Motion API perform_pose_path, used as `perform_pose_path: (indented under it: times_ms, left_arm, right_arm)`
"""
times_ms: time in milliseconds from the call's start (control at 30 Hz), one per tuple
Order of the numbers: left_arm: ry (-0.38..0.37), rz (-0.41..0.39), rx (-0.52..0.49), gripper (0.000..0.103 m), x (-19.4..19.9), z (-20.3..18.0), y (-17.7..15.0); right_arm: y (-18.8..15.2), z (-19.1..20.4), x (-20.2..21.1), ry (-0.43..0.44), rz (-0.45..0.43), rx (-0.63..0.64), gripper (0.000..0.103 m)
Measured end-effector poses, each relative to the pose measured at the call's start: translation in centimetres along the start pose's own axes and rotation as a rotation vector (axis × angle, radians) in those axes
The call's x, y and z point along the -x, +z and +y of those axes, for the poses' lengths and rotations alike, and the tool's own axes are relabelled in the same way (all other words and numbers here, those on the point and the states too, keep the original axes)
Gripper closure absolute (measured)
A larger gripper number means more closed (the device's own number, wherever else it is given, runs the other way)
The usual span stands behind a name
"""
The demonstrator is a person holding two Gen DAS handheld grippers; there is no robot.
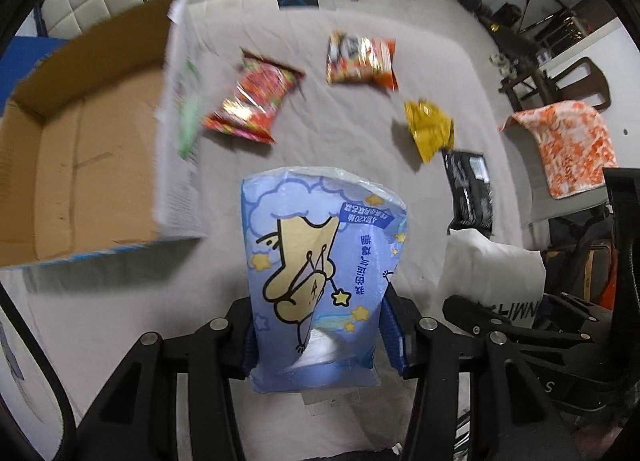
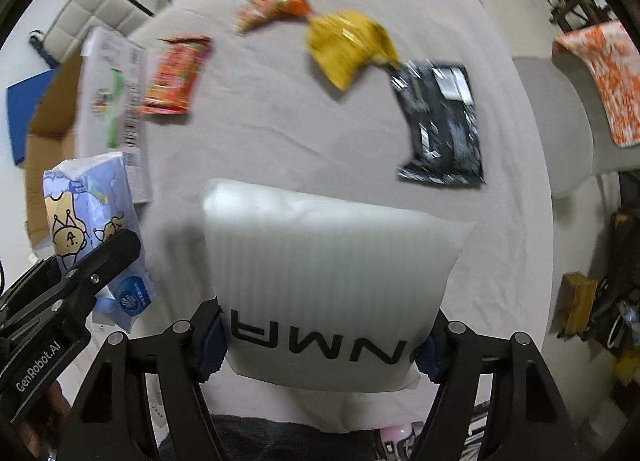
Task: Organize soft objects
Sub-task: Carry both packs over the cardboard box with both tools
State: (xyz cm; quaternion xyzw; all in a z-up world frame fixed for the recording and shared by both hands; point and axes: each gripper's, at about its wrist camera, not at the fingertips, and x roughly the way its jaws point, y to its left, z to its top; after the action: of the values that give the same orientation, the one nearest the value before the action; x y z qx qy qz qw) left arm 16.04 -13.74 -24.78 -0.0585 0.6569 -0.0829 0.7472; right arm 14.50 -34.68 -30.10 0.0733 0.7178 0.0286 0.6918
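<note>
The left gripper [image 1: 320, 345] pinches a blue tissue pack [image 1: 320, 273] by its lower end, so the pack stands up between the fingers and clear of the bed [image 1: 340, 133], likely to let it drop into the open box [image 1: 80, 165] at left. The right gripper [image 2: 320, 345] clamps a white pack [image 2: 324, 281] the same way, low on its printed end, lifted beside the left one. 4 bags lie spread on the sheet beyond: a red bag [image 1: 252, 101], an orange bag [image 1: 360, 59], a yellow bag [image 1: 430, 129] and a black bag [image 1: 468, 189], all apart from the box and probably waiting their turn.
</note>
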Motion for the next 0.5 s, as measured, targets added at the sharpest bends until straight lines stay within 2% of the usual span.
perform_pose_path:
  times_ms: [67, 300, 500]
  left_arm:
    - [-0.003, -0.03, -0.001, 0.057, 1.8, 1.8, 0.8]
    - [-0.051, -0.121, 0.045, 0.057, 8.5, 8.9, 2.9]
    - [-0.05, -0.165, 0.08, 0.057, 11.4, 16.0, 6.3]
  right_arm:
    - [0.4, 2.0, 1.2, 0.012, -0.022, 0.019, 0.027]
    - [3.2, 13.3, 4.8, 0.038, -0.085, 0.117, 0.027]
    - [5.7, 22.5, 6.2, 0.061, -0.128, 0.222, 0.027]
